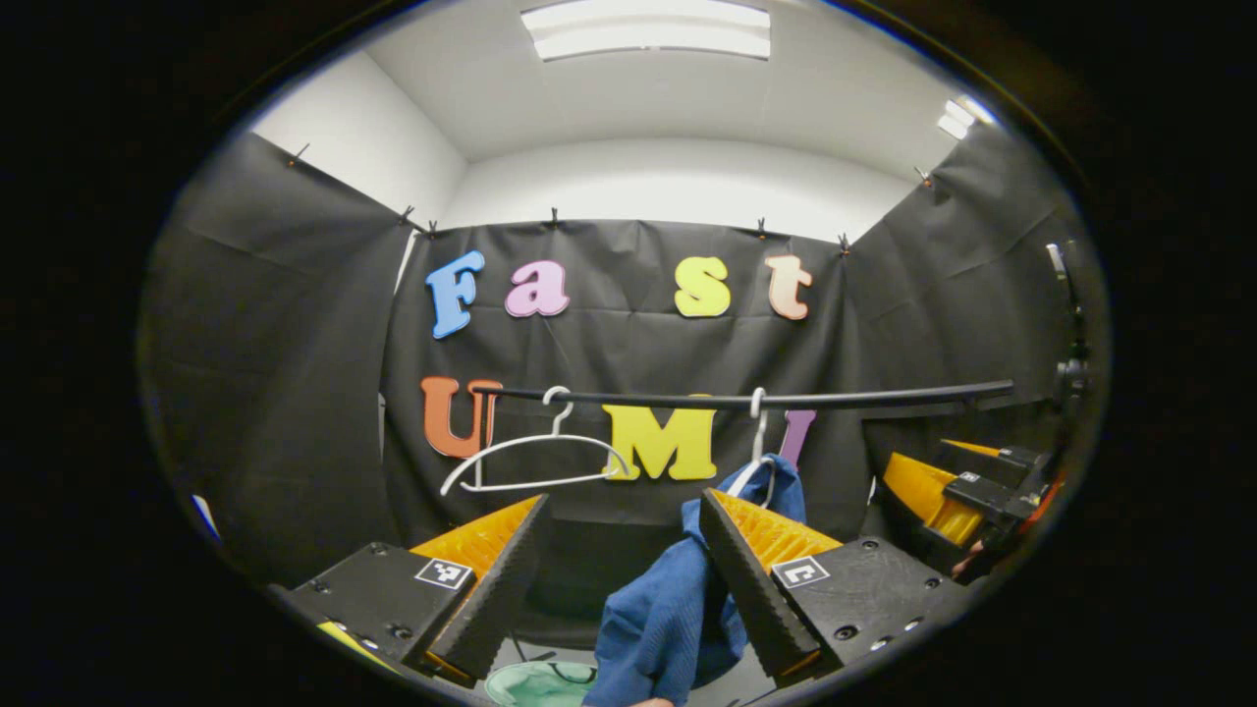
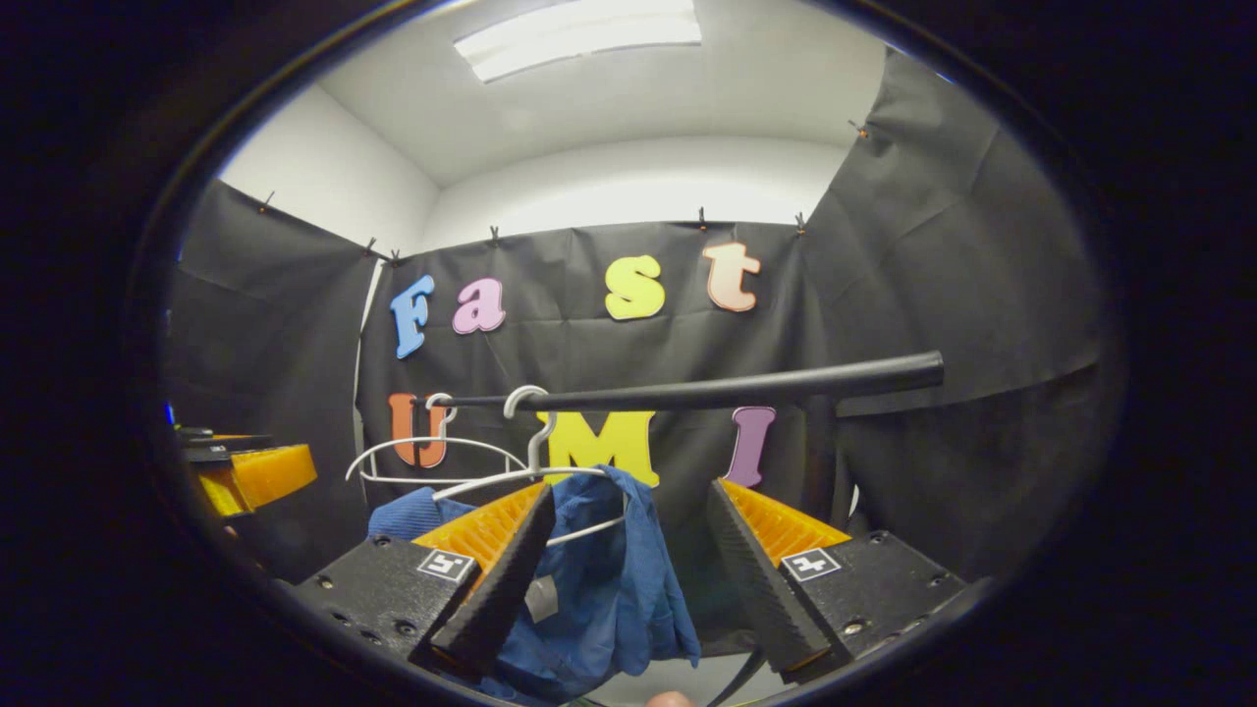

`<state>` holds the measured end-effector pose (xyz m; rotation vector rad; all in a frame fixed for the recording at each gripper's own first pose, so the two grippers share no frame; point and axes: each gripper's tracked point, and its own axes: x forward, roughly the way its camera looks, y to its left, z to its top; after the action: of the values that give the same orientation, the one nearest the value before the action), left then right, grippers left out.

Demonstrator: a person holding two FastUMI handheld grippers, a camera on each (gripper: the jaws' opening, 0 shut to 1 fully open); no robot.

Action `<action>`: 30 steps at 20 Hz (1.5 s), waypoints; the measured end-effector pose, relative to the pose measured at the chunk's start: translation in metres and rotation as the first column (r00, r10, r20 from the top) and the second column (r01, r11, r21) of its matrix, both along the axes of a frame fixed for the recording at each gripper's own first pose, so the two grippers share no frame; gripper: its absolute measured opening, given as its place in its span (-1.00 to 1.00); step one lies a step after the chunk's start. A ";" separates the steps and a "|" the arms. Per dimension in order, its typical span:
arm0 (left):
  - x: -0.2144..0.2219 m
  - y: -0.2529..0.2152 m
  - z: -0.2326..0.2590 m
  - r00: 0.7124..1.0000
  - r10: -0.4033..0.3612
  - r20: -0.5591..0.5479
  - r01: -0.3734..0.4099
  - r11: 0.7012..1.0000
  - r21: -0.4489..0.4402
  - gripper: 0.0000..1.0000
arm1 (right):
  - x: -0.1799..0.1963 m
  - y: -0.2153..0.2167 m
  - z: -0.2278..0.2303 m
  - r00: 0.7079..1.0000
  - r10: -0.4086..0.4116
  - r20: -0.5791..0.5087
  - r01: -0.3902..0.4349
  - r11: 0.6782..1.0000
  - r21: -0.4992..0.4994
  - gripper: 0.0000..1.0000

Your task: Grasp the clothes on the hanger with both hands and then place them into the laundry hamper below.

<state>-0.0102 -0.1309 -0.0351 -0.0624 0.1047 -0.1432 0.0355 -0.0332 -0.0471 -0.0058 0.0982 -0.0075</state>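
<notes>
Beneath a round black rail (image 1: 756, 400) strung across the cloth-walled booth, two white hangers dangle by their hooks. Left of centre on the rail hangs a bare wire hanger (image 1: 535, 454), thin and softly curved. To its right along the rail, a second hanger (image 2: 535, 469) carries the blue garment (image 2: 604, 579), a soft, crumpled cloth that droops in loose folds well below the rail.

In the left gripper view, the left gripper (image 1: 621, 579) points level toward the rail, its wedge-shaped, ribbed fingers spread wide; the blue cloth hangs in the gap against the inner face of the right-hand finger, and nothing is pinched. Low beneath the garment, a pale green rounded rim (image 1: 538, 682) peeps between the fingers.

In the right gripper view, the right gripper (image 2: 624, 579) likewise aims up at the rail with fingers held wide apart, the garment draped behind and beside its left-hand finger, unpinched.
</notes>
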 end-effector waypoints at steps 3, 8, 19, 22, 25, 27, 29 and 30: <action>-0.004 -0.025 -0.009 0.999 -0.002 -0.034 0.003 1.000 0.016 1.00 | 0.004 -0.006 -0.004 1.000 0.024 -0.007 -0.024 1.000 -0.006 0.96; -0.006 -0.063 -0.032 0.993 -0.010 -0.116 0.011 1.000 0.006 1.00 | 0.004 -0.019 -0.008 0.999 0.049 -0.011 -0.050 0.999 -0.019 0.96; 0.037 -0.045 -0.083 0.969 0.025 -0.246 -0.024 1.000 0.007 0.92 | 0.012 -0.023 -0.032 0.999 -0.028 -0.046 0.026 0.999 -0.040 0.96; 0.055 -0.028 -0.094 0.966 0.024 -0.258 -0.015 0.999 0.036 0.84 | 0.033 -0.012 -0.050 0.995 -0.066 -0.070 0.061 0.996 -0.066 0.99; 0.069 -0.020 -0.108 0.959 0.004 -0.283 0.003 1.000 0.026 0.92 | 0.062 -0.014 -0.073 0.983 -0.148 -0.110 0.139 0.987 -0.083 0.96; 0.079 -0.015 -0.117 0.952 -0.007 -0.307 0.011 1.000 0.011 0.93 | 0.079 -0.016 -0.091 0.970 -0.188 -0.151 0.174 0.980 -0.101 0.96; 0.090 -0.016 -0.125 0.946 -0.021 -0.324 0.022 1.000 0.000 1.00 | 0.097 -0.026 -0.098 0.954 -0.255 -0.156 0.237 0.964 -0.121 0.99; 0.096 -0.018 -0.128 0.943 -0.031 -0.331 0.030 1.000 -0.005 0.83 | 0.103 -0.032 -0.102 0.946 -0.281 -0.160 0.262 0.956 -0.130 0.96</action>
<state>0.0853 -0.1488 -0.1631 -0.0849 0.4421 -0.1629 0.1384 -0.0654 -0.1493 -0.1008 0.2758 -0.2899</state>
